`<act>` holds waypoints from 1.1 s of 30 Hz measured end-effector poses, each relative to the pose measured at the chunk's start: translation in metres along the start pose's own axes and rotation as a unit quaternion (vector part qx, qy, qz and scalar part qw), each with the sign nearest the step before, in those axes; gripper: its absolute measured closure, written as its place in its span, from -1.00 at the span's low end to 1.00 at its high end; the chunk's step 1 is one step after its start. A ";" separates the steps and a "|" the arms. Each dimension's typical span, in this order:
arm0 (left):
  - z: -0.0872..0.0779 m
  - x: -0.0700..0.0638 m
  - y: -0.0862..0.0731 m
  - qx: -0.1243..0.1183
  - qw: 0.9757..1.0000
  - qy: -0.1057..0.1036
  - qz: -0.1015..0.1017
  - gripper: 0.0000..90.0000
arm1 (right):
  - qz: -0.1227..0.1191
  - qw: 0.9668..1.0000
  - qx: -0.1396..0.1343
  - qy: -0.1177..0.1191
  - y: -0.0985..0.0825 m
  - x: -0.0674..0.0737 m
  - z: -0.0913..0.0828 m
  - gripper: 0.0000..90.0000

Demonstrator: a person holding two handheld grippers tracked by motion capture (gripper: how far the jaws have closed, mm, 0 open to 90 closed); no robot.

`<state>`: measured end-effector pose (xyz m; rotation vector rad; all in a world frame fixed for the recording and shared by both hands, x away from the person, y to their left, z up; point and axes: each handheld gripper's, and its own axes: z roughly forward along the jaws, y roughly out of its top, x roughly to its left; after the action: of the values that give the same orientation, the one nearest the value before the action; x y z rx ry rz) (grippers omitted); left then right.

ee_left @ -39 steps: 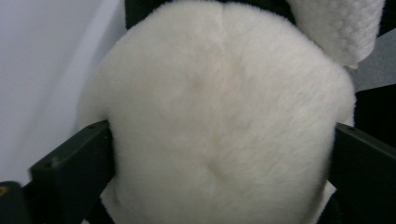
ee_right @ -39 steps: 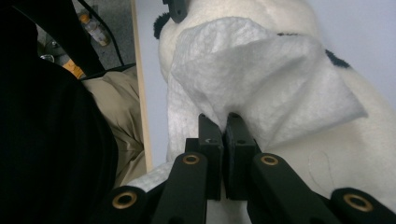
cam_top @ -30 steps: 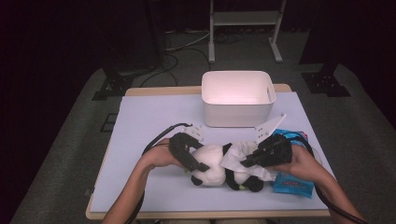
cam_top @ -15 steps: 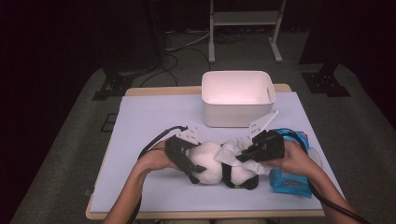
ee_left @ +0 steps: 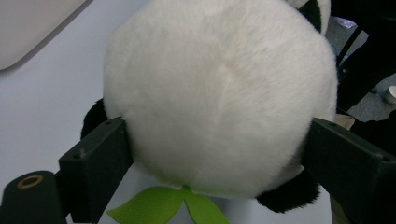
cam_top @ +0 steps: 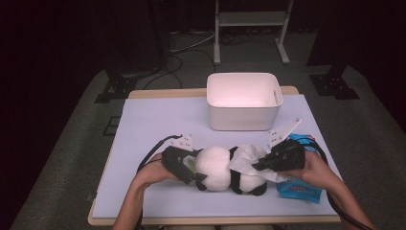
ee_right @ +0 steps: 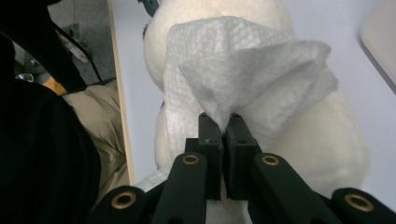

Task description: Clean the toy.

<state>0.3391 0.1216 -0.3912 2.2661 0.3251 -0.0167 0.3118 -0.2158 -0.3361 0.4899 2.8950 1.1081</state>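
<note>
A: What has changed around the plush panda (cam_top: 230, 168)?

B: The panda, lying on its side at the near middle of the table (cam_top: 158, 120), has been taken round the head by the left gripper (ee_left: 219, 140). A second ago that gripper was seen just beside the toy; its jaws have just been opening, and they are now spread wide to either side of the white head, the fur bulging against them.

A: And the right gripper (ee_right: 223, 126)?

B: Its jaws are pressed together on a white wipe (ee_right: 243, 74), which is draped over the panda's body. It has been brought slightly nearer the toy.

A: What is meant for the work?

B: The toy is judged to be steadied so that wiping can begin.

A: Any writing?

B: A blue wipe packet (cam_top: 299, 189) is printed, but nothing on it can be read. The white bin (cam_top: 243, 115) is unmarked.
</note>
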 end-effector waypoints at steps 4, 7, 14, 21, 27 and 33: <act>0.000 -0.001 0.000 -0.002 1.000 0.002 -0.001 -0.79 | 0.005 1.000 0.014 -0.015 -0.005 -0.001 -0.007 0.92; 0.000 -0.002 0.000 -0.003 1.000 0.002 -0.002 -0.79 | 0.007 1.000 0.016 -0.022 -0.006 -0.001 -0.009 0.92; 0.000 -0.005 0.001 -0.003 1.000 0.009 -0.001 -0.79 | -0.022 0.999 0.031 -0.025 0.018 0.005 -0.001 0.92; 0.000 -0.008 0.003 -0.010 1.000 0.009 0.004 -0.78 | -0.046 0.998 0.047 -0.009 0.047 0.007 0.027 0.92; 0.001 -0.008 0.003 -0.012 1.000 0.011 0.004 -0.79 | -0.071 0.996 0.057 0.011 0.067 0.012 0.053 0.92; 0.001 -0.008 0.002 -0.016 1.000 0.011 -0.002 -0.79 | -0.074 0.995 0.060 0.020 0.077 0.012 0.057 0.77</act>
<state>0.3322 0.1177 -0.3891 2.2347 0.3388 0.0102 0.3292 -0.1213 -0.3279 0.2511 2.9877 0.9402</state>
